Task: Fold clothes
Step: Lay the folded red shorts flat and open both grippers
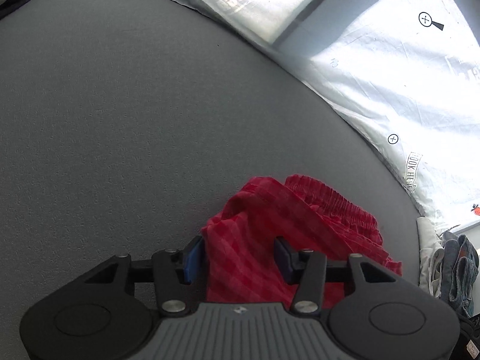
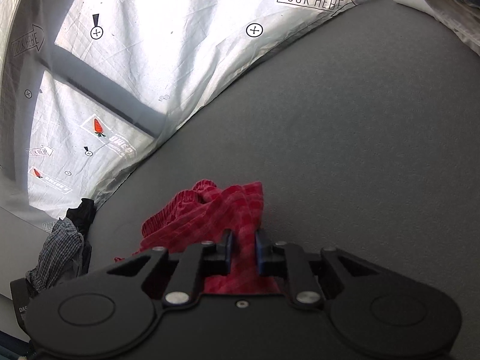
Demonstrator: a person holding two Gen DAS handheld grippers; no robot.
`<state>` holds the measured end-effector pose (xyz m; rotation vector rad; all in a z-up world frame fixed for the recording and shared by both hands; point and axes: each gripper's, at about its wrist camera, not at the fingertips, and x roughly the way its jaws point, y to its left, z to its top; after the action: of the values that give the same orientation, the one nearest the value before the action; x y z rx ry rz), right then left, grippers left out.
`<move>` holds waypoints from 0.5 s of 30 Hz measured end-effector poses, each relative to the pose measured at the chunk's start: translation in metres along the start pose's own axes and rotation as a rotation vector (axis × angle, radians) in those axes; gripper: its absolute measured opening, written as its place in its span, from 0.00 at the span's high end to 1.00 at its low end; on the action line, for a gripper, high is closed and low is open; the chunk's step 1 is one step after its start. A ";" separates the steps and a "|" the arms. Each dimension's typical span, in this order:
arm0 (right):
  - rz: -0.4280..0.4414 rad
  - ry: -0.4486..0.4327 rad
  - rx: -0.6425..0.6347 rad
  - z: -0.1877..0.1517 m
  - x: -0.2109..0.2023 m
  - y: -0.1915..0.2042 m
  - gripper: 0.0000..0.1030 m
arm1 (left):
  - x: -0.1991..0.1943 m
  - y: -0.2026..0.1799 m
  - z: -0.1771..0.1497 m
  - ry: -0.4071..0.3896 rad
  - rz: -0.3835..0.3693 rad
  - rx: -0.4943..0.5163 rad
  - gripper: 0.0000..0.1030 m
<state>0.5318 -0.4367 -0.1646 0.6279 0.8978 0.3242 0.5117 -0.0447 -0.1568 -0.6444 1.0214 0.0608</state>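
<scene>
- Red checked shorts (image 1: pixel 255 240), soft and light, are judged to sag; the gathered waistband (image 1: pixel 339 207) is best taken.
- Cloth is pinched by the left gripper (image 1: pixel 237 259) and the right gripper (image 2: pixel 243 250).

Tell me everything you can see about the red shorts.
The red shorts are a light woven fabric in a red check, with a gathered elastic waistband. They are bunched and crumpled, not yet folded, partly draped on the grey table. The left gripper has cloth between its blue pads, though its jaws look fairly wide apart. The right gripper is pinched on another part of the cloth.
</scene>
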 end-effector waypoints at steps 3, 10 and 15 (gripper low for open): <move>0.030 -0.060 -0.038 0.001 -0.014 0.007 0.97 | -0.016 0.003 -0.004 -0.062 -0.030 -0.037 0.98; 0.064 -0.172 -0.078 0.013 -0.035 0.014 0.98 | -0.049 0.006 -0.002 -0.227 -0.088 -0.094 0.90; -0.094 -0.099 -0.146 0.015 -0.019 0.022 0.64 | -0.042 0.011 -0.007 -0.181 0.085 -0.034 0.58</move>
<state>0.5327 -0.4346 -0.1316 0.4614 0.7981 0.2694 0.4797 -0.0294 -0.1304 -0.6143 0.8738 0.2077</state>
